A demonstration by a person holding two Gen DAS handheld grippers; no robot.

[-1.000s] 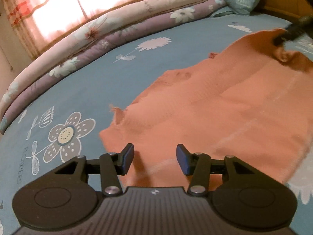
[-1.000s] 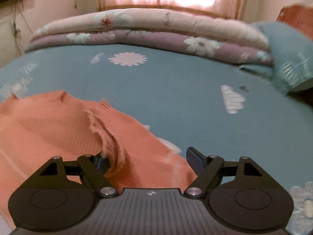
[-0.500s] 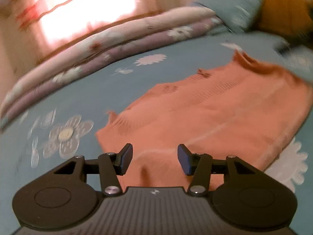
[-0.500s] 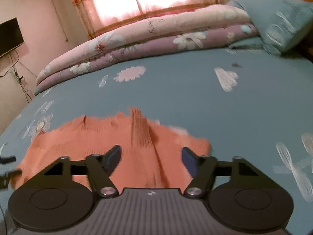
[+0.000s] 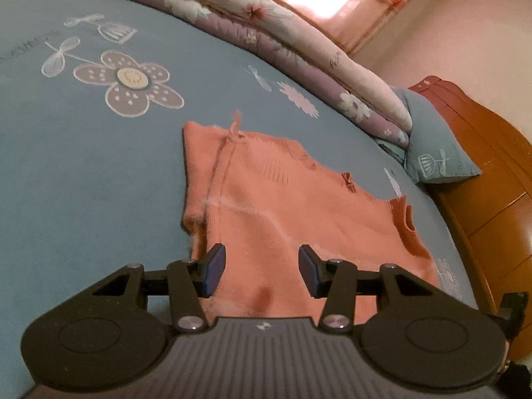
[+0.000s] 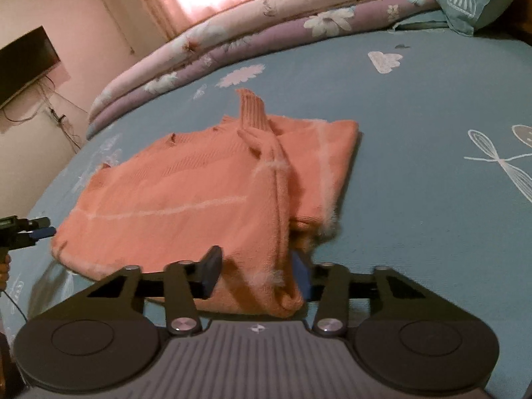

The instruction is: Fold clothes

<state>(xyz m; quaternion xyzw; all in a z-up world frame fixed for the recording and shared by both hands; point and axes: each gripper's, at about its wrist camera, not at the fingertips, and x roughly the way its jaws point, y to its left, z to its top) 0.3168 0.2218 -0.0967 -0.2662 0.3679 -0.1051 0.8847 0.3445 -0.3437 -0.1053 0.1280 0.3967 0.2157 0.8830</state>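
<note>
Orange sweater [image 6: 186,186] flat on the bed [image 6: 415,173], long axis across; my right gripper [image 6: 257,274] closing on its near hem corner, left gripper [image 5: 261,271] closing above the opposite hem

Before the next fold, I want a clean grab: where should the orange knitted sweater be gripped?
Take the orange knitted sweater by its near hem corner, coming from the near edge with jaws low. There it ends in a thin doubled edge on the bedsheet; the right gripper is closing there.
</note>
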